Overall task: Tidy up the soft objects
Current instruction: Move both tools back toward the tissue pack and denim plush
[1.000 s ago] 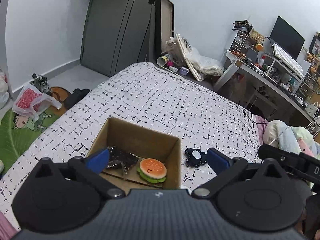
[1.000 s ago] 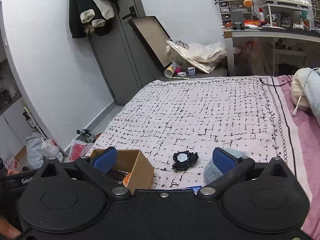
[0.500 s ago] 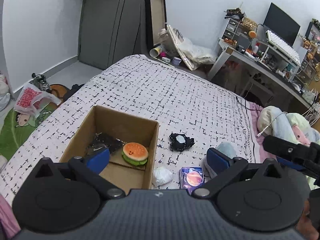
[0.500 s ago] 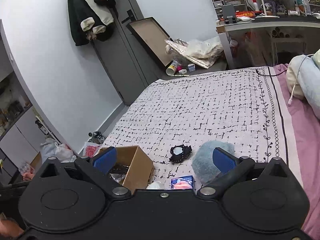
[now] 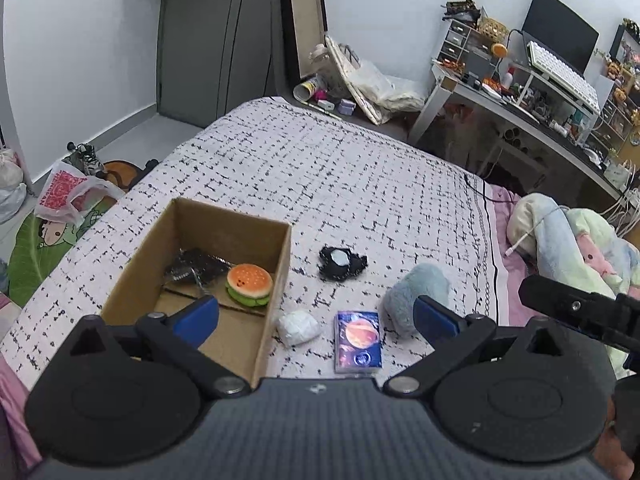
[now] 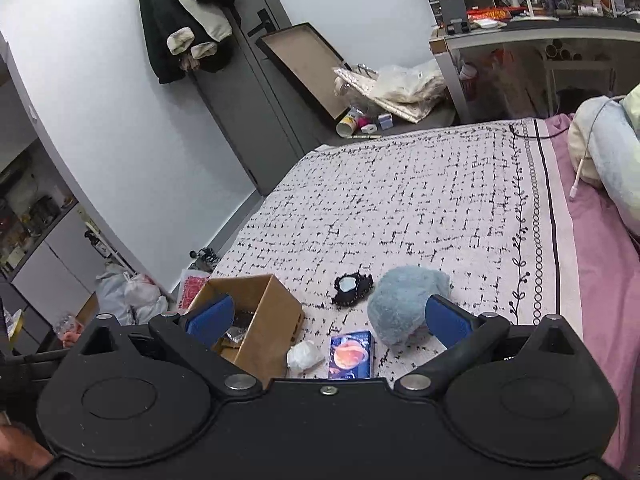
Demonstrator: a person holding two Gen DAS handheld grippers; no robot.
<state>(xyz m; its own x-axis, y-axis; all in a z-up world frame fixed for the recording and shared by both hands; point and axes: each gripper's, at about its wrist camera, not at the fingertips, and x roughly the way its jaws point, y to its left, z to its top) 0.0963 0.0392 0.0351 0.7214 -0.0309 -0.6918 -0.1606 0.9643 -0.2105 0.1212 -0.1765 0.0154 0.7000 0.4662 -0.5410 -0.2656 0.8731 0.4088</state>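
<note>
Both grippers hang above the bed with their jaws spread wide and nothing between them. Between the blue pads of the left gripper (image 5: 316, 318) lie a small white wad (image 5: 298, 327) and a card pack (image 5: 358, 342) printed with a planet, side by side on the bedspread (image 5: 360, 168). Its left pad sits over the open cardboard box (image 5: 276, 292), which holds a burger toy (image 5: 249, 284) beside a crinkled dark wrapper (image 5: 196, 266). Past the jaws lies a black pouch (image 5: 342, 263), and by the right pad a fluffy blue plush (image 5: 416, 294). The right gripper (image 6: 327, 322) frames the same things: the plush just inside its right pad, the box under its left pad, the wad and card pack between.
</note>
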